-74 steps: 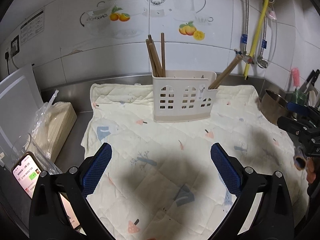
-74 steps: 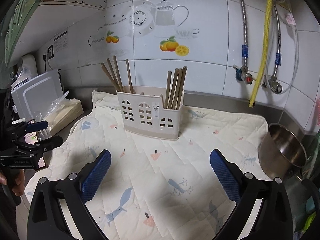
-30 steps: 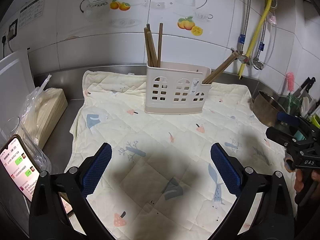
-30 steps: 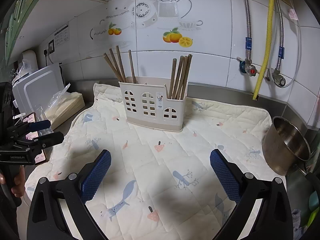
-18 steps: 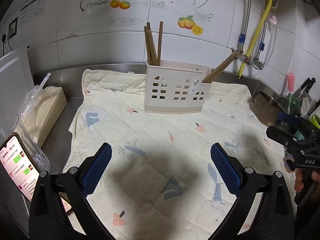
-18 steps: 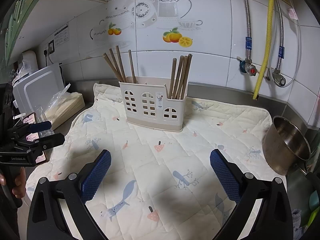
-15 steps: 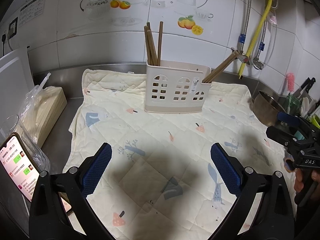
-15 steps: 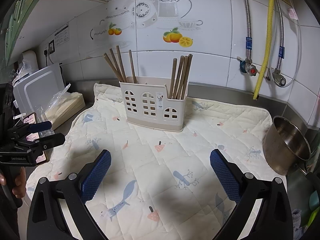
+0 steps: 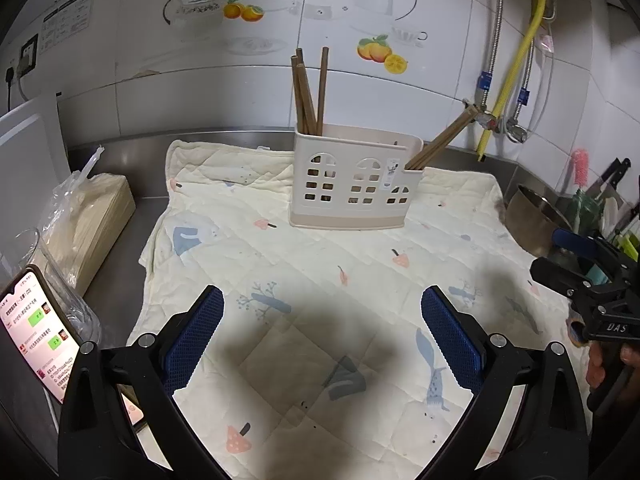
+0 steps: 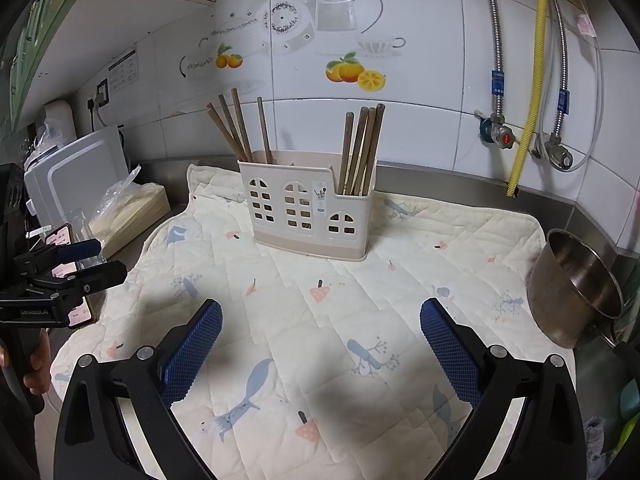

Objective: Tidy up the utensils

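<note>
Chopsticks (image 10: 362,148): all upright in the rack (image 10: 308,216) — one bunch at each end, none on the cloth (image 10: 360,320).
Rack: mid-cloth, near the wall.
Left gripper (image 9: 320,334): wide open, empty, well short of the rack.
Right gripper (image 10: 320,340): same.
Change: both have drawn back, then hardly stirred — sorting looks finished.
Pot (image 10: 576,292): off the cloth's right edge.

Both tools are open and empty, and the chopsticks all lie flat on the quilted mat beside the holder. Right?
Not quite. The chopsticks stand in the holder, in its two end compartments, as the right wrist view shows. None lie on the quilted mat. Both the left tool and right tool are open and empty.
</note>
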A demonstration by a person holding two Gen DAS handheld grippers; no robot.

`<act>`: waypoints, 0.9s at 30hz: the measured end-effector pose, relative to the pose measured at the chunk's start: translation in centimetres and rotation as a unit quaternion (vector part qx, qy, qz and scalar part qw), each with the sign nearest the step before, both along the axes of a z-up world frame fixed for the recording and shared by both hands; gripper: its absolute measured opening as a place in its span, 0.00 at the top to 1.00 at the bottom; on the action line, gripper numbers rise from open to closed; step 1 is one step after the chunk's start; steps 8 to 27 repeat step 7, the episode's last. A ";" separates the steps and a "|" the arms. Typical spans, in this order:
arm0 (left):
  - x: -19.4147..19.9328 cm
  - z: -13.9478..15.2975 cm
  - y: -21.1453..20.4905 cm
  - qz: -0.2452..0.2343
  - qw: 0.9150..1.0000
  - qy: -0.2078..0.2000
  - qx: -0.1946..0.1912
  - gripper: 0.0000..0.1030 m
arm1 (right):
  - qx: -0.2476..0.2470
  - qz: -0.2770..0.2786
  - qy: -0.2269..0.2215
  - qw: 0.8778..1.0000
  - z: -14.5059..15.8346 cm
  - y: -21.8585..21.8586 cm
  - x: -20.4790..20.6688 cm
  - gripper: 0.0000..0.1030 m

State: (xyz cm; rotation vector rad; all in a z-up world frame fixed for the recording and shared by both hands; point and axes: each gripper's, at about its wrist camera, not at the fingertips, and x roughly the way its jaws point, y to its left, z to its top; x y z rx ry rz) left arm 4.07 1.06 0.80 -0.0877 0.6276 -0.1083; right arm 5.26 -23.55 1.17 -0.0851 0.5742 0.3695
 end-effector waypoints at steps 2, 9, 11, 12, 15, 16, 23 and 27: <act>0.0 0.0 0.0 0.001 1.000 0.001 -0.001 0.05 | 0.001 0.000 0.001 1.000 0.0 -0.1 0.0 0.07; 0.1 -0.1 0.0 0.003 1.000 0.001 0.002 0.05 | 0.000 0.000 0.001 1.000 -0.1 0.0 0.0 0.07; 0.1 -0.1 0.0 0.003 1.000 0.001 0.002 0.05 | 0.000 0.000 0.001 1.000 -0.1 0.0 0.0 0.07; 0.1 -0.1 0.0 0.003 1.000 0.001 0.002 0.05 | 0.000 0.000 0.001 1.000 -0.1 0.0 0.0 0.07; 0.1 -0.1 0.0 0.003 1.000 0.001 0.002 0.05 | 0.000 0.000 0.001 1.000 -0.1 0.0 0.0 0.07; 0.1 -0.1 0.0 0.003 1.000 0.001 0.002 0.05 | 0.000 0.000 0.001 1.000 -0.1 0.0 0.0 0.07; 0.1 -0.1 0.0 0.003 1.000 0.001 0.002 0.05 | 0.000 0.000 0.001 1.000 -0.1 0.0 0.0 0.07; 0.1 -0.1 0.0 0.003 1.000 0.001 0.002 0.05 | 0.000 0.000 0.001 1.000 -0.1 0.0 0.0 0.07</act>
